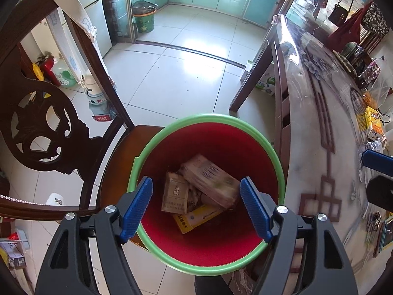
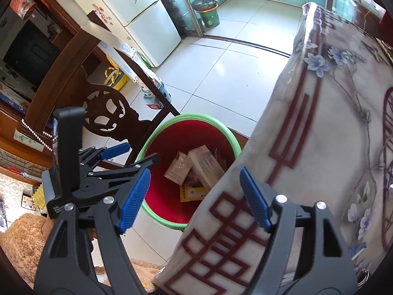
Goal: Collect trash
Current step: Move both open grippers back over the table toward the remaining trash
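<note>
The left gripper [image 1: 196,206] has its blue-padded fingers [image 1: 137,206] spread wide with nothing between them, hanging directly above the mouth of a red bin [image 1: 206,241] with a green rim. Inside the bin, seen between the fingers, lie the collected pieces: a tan cigarette pack [image 1: 175,194] standing against a larger brown carton [image 1: 211,179] that leans tilted across it, and a yellow box [image 1: 196,218] flat beneath them. The bin sits just beside the seat of a dark carved wooden chair [image 1: 44,132] on one side and close against the edge of the tabletop [image 1: 326,162] on the other.

The right gripper [image 2: 195,198] is also released, its fingers [image 2: 255,199] wide apart and gripping nothing. It hovers over the near corner of the tabletop [image 2: 319,147], which is covered with a floral cloth bearing red lattice lines. From the right wrist view the left gripper [image 2: 127,154] shows to the left, over the bin [image 2: 169,211], where the same cartons [image 2: 203,167] are visible. Beyond, on the pale tiled floor [image 1: 176,73], stands a green waste bucket [image 1: 143,17] near a fridge [image 2: 147,12].
</note>
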A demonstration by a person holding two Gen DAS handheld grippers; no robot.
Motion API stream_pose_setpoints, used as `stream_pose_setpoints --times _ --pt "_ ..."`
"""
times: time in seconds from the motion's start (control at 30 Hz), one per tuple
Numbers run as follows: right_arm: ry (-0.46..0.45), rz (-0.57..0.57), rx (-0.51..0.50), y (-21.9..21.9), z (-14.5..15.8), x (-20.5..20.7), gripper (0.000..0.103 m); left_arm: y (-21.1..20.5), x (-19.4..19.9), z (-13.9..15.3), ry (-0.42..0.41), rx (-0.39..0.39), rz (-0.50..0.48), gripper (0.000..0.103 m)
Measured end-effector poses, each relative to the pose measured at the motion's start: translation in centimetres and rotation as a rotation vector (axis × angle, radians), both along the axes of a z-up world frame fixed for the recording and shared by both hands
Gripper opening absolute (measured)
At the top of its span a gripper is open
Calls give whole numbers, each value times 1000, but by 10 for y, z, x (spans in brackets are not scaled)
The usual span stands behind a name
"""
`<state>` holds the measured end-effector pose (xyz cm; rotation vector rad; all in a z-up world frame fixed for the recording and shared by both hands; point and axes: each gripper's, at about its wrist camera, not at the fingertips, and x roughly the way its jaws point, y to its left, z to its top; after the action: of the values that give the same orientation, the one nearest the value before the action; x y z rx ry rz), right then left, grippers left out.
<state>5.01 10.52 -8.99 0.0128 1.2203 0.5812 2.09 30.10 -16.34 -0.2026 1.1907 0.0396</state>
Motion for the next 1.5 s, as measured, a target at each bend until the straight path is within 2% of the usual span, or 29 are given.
stream_pose_setpoints --times 0.23,0.43,0.6,0.77,0.87,0.97,1.17,1.37,1.43,1.5 --pt "-11 -66 4 -25 3 -6 73 -18 0 12 -31 1 -59 71" --pt "-51 -167 -47 -78 10 -16 75 -43 4 22 -57 -2 -129 71" --pt "-82 -237 -191 -166 13 -37 80 -64 8 29 -71 -8 -176 71" --pt "-22 -372 -350 -268 2 -65 80 -99 8 30 -65 -42 -224 71" --pt "5 -475 -385 -321 0 -83 82 -125 6 32 -69 -35 -268 71" --pt "26 -553 -371 -358 -6 -94 83 -150 4 34 -67 -36 -288 71" --pt "32 -528 -336 -387 -23 -93 84 -202 2 35 -52 -27 -281 71" --pt "-23 -638 -161 -435 -16 -50 89 -275 -5 38 -48 -19 -322 71" --pt "-38 -670 -72 -452 -11 -23 89 -301 -10 39 -44 -11 -337 71" --pt "-56 -676 -32 -460 -7 3 88 -322 -16 40 -39 -6 -344 71"
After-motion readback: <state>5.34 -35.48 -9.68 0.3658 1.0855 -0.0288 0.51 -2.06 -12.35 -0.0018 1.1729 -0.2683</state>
